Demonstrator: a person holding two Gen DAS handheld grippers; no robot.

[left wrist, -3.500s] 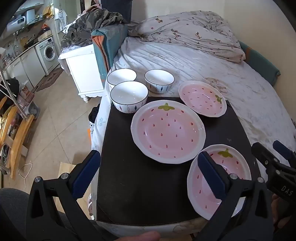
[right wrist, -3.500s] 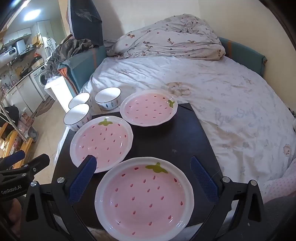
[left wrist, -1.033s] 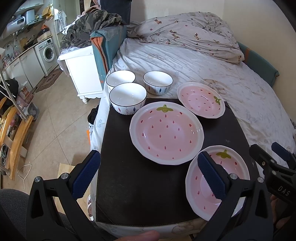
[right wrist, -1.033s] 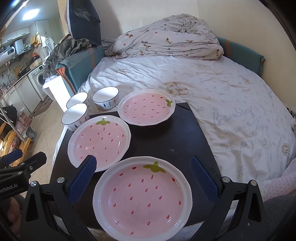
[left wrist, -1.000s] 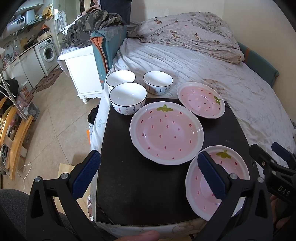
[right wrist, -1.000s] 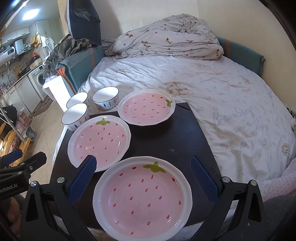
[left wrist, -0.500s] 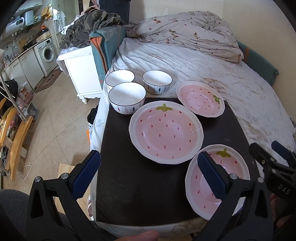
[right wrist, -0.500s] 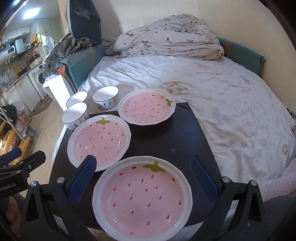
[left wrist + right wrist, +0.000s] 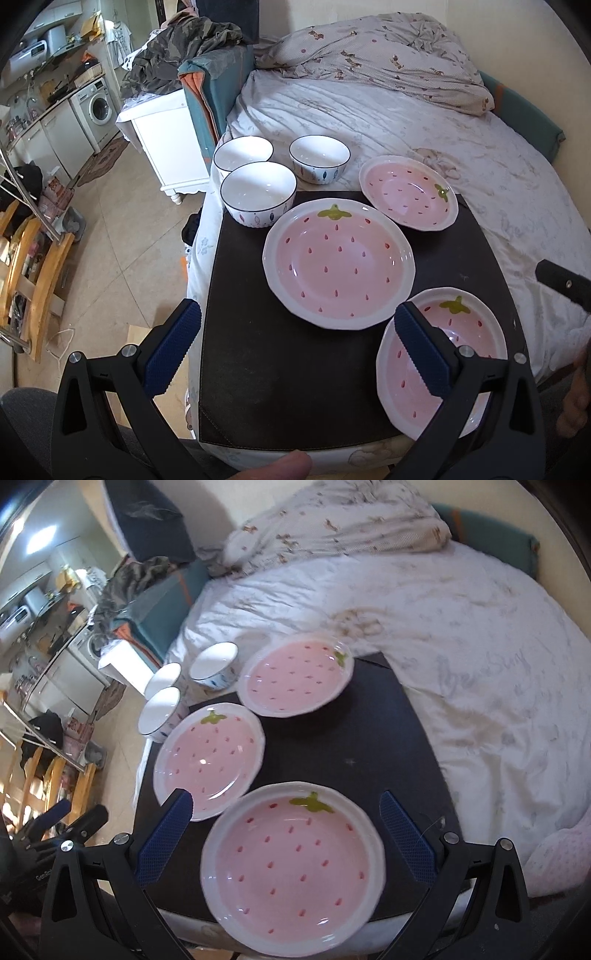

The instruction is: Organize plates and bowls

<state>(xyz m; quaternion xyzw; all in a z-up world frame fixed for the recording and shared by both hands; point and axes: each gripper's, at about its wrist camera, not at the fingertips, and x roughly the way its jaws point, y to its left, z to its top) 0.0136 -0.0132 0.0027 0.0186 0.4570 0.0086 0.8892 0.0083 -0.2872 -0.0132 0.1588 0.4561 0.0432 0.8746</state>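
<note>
On black mat point(image 9: 354, 746), nearest plate point(image 9: 291, 871), stem pointing away

I am looking at three plates glazed pink with white rims, red seed flecks and a green strawberry stem: the near plate point(image 9: 293, 864), the middle plate point(image 9: 338, 264) and the far plate point(image 9: 408, 194). Three white bowls are showing thin dark rims; the near bowl point(image 9: 258, 194) and the right bowl point(image 9: 319, 158) are wearing small leaf marks, the far-left bowl point(image 9: 242, 157) plain inside. The mat point(image 9: 280, 369) is showing dark brown. The bedsheet point(image 9: 369, 122) is lying white with faint prints. Both claws, left claw point(image 9: 297, 349) and right claw point(image 9: 286, 843), are black with blue textured pads.
</note>
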